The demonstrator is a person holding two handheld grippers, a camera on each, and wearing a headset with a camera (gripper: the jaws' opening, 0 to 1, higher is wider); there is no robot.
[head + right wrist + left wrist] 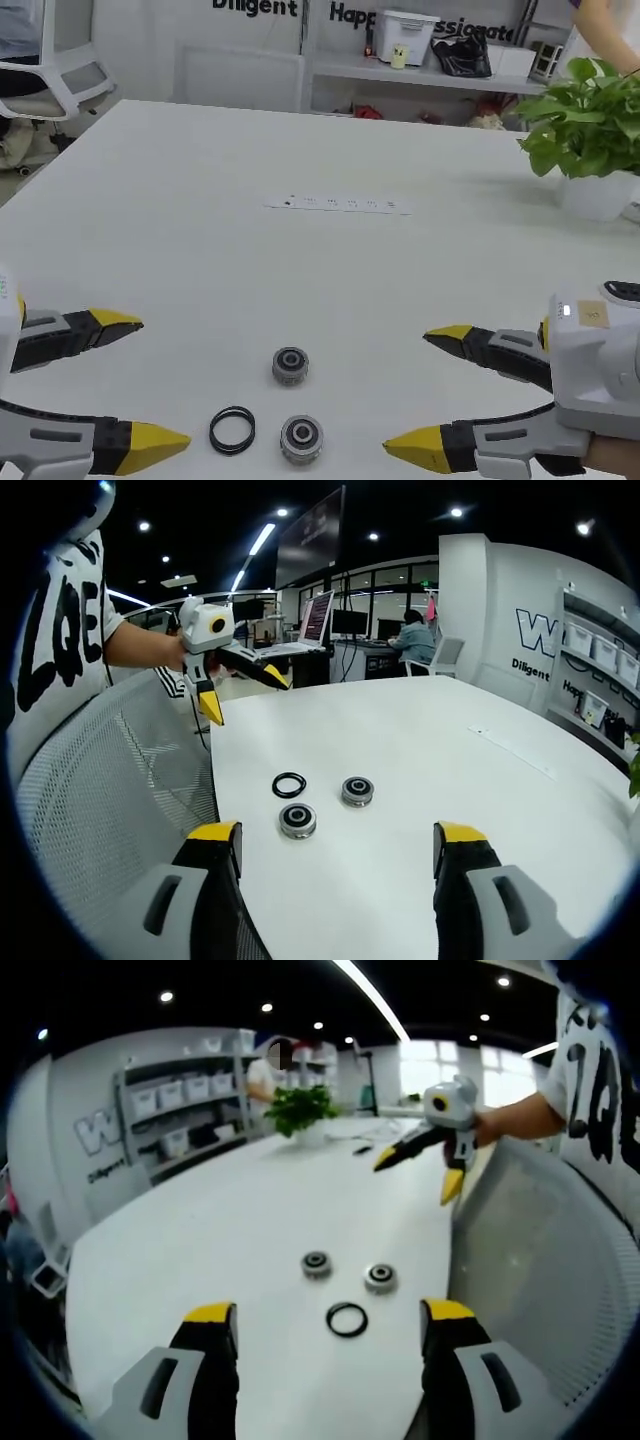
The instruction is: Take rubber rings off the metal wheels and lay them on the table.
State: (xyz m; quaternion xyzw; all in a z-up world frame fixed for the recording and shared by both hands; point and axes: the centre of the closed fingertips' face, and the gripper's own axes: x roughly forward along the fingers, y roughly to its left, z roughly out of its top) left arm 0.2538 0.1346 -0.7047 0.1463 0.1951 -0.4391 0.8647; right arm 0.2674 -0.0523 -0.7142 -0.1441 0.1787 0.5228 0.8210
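Currently on the bench, item by item.

Item: rubber ring (232,430), black, lying flat on the table (200,180), off any wheel and just to the left of the near wheel (301,438). Its outline reads double in the head view, and I cannot tell whether it is one ring or two overlapped. Counted as done.

Item: near wheel, metal, lying flat with its hub up, close to my edge of the table. Far wheel (290,365), same pose, a little further in and apart from both the ring and its twin. Each shows a darkish band round the rim. Whether that is rubber not yet removed or a bare groove is too small to tell. My judgement is that at least one wheel is left to strip, so the task is about midway.

Item: left tongs (150,380), jaws wide apart and holding nothing, left of the ring and clear of it. Right tongs (412,390), jaws wide too and empty, right of the wheels and well apart from them.

Item: room. The work sits between the two tongs with bare tabletop on either side, so each can come in level without meeting the other. The tight side is the near edge:
- The near wheel and the ring lie close to it.
- A mesh chair back (540,1260) stands just off it.
- A ring let go carelessly there could go over.

Further in are a socket strip (340,204) at mid-table and a potted plant (590,130) at far right, both well apart from the work. Beyond the far wheel is ample bare surface for laying rings.
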